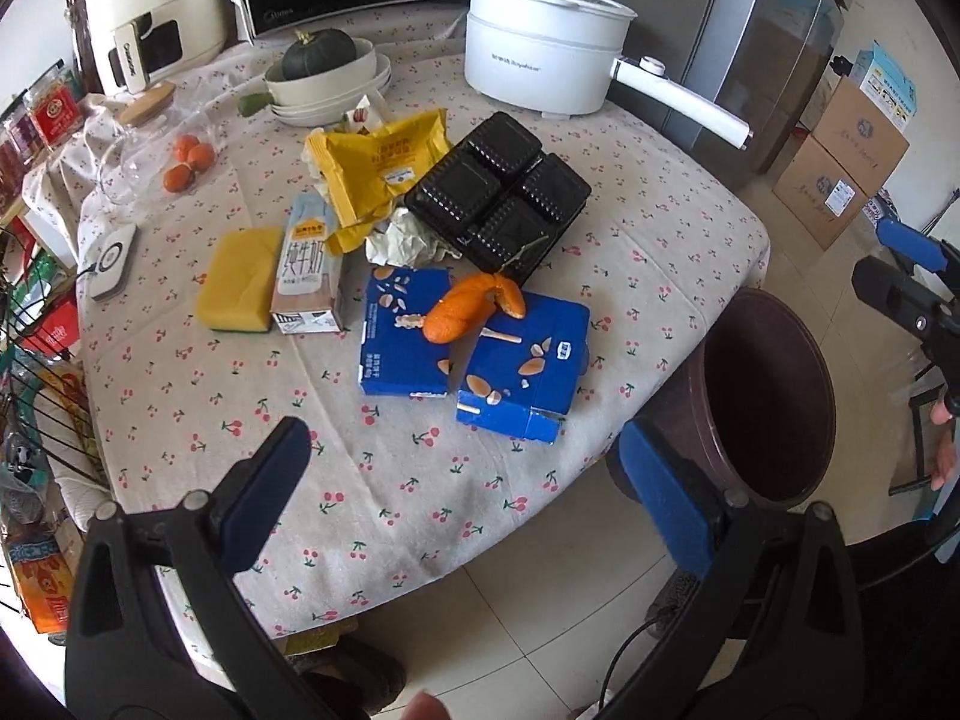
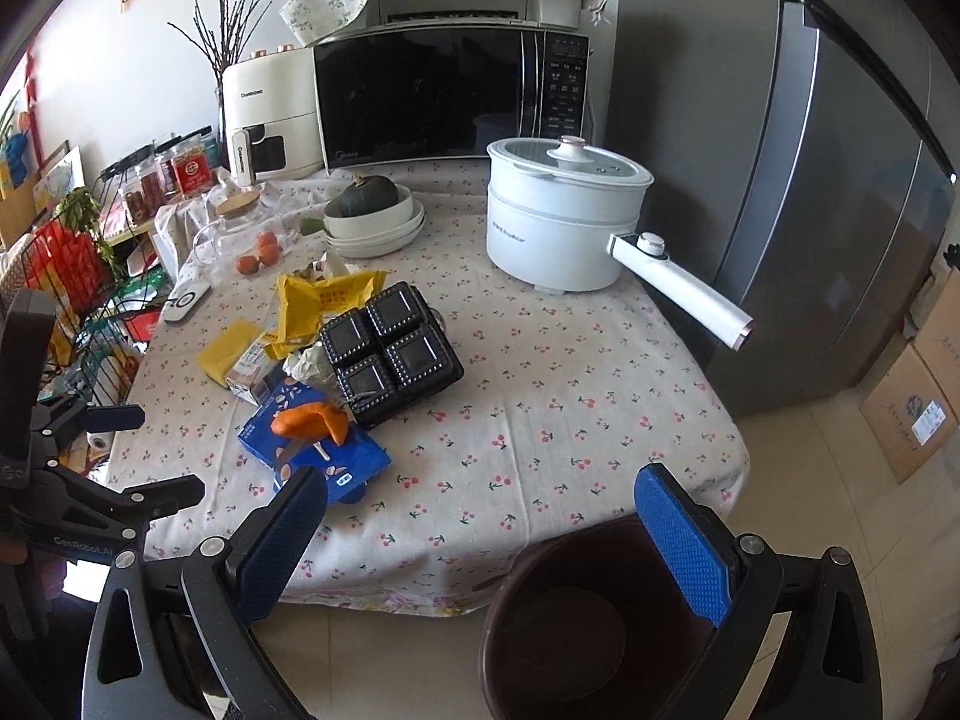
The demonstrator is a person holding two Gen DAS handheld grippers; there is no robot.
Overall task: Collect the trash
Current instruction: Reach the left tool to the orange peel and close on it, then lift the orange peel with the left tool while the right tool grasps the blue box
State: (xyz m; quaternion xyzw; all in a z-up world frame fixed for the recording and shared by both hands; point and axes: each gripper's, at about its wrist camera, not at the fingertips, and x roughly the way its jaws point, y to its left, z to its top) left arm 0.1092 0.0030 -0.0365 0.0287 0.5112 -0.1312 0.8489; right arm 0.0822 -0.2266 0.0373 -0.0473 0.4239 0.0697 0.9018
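Both sets of jaws are standing wide apart with nothing between them. Through the left wrist camera I am seeing the left gripper (image 1: 462, 456) hovering over the near edge of the table (image 1: 630, 204), its blue pads spread. Trash is lying in a loose cluster around the middle of the tabletop: two flattened blue cartons (image 1: 522, 372) nearest me, an orange peel (image 1: 474, 306) resting across both of them, a crumpled paper wad (image 1: 402, 240) just behind, a black plastic tray (image 1: 498, 192) beside that, a yellow wrapper (image 1: 378, 162) further back, and a milk carton (image 1: 309, 270) lying flat toward the left edge, touching a yellow sponge (image 1: 240, 279). A dark bin (image 1: 768, 396) is standing on the floor just off the near right corner. The right gripper (image 1: 912, 252) is showing at the far right of this view.

Through the right wrist camera I am holding the right gripper (image 2: 480, 504) above the near edge, jaws wide, with the bin (image 2: 528, 600) sitting directly below it. The same trash pile is lying toward the left side of the tabletop, blue cartons (image 2: 336, 456) and peel (image 2: 309, 420) closest to the near edge, the black tray (image 2: 390, 351) behind them. A white electric pot (image 2: 558, 222) is standing near the far right corner. The left gripper (image 2: 108, 456) is reaching in from the left.
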